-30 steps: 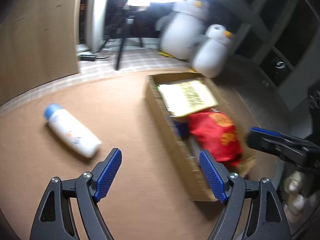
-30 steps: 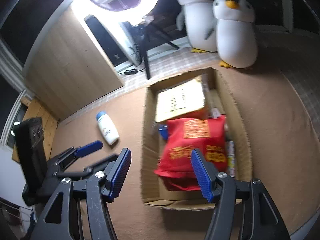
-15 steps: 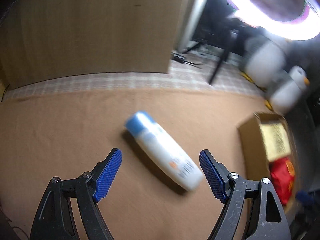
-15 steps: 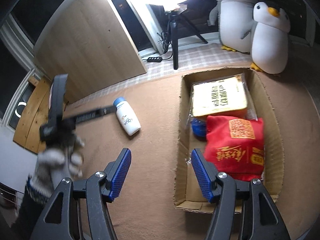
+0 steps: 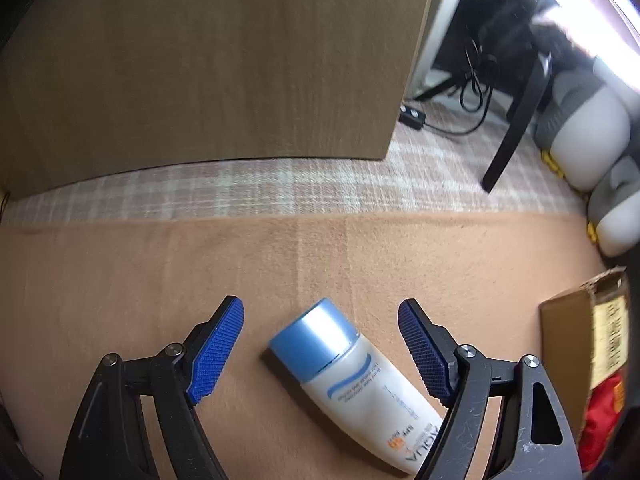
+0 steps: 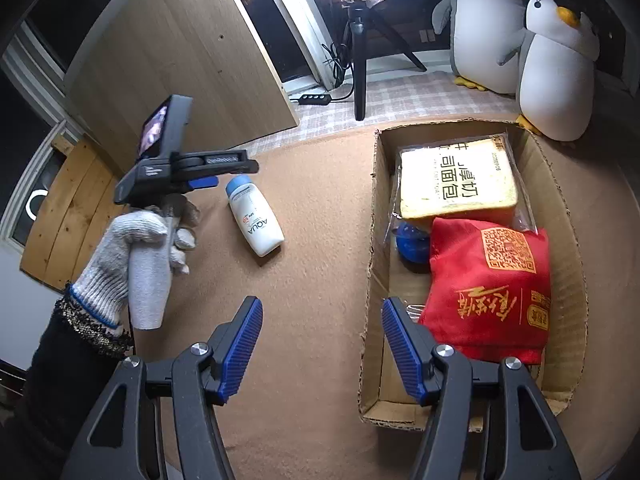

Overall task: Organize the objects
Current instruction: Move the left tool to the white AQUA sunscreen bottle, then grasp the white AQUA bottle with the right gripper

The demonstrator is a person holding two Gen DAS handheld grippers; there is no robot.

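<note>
A white bottle with a blue cap (image 5: 352,384) lies on its side on the brown mat, also in the right wrist view (image 6: 254,216). My left gripper (image 5: 322,350) is open, its jaws on either side of the bottle's cap end, not touching it. It shows in the right wrist view (image 6: 224,172), held by a gloved hand. My right gripper (image 6: 322,348) is open and empty above the mat, by the left wall of the cardboard box (image 6: 370,280). The box holds a red pouch (image 6: 492,292), a bread pack (image 6: 456,178) and a blue item (image 6: 410,242).
Two plush penguins (image 6: 556,68) stand behind the box. A black tripod (image 6: 360,52) and a power strip (image 6: 316,98) sit on the checked floor. A wooden panel (image 5: 200,60) stands behind the mat. The box corner (image 5: 576,316) shows at the left view's right edge.
My left gripper swung left away from the box and closed in on the bottle, which now lies between its open jaws. My right gripper drew back from over the box.
</note>
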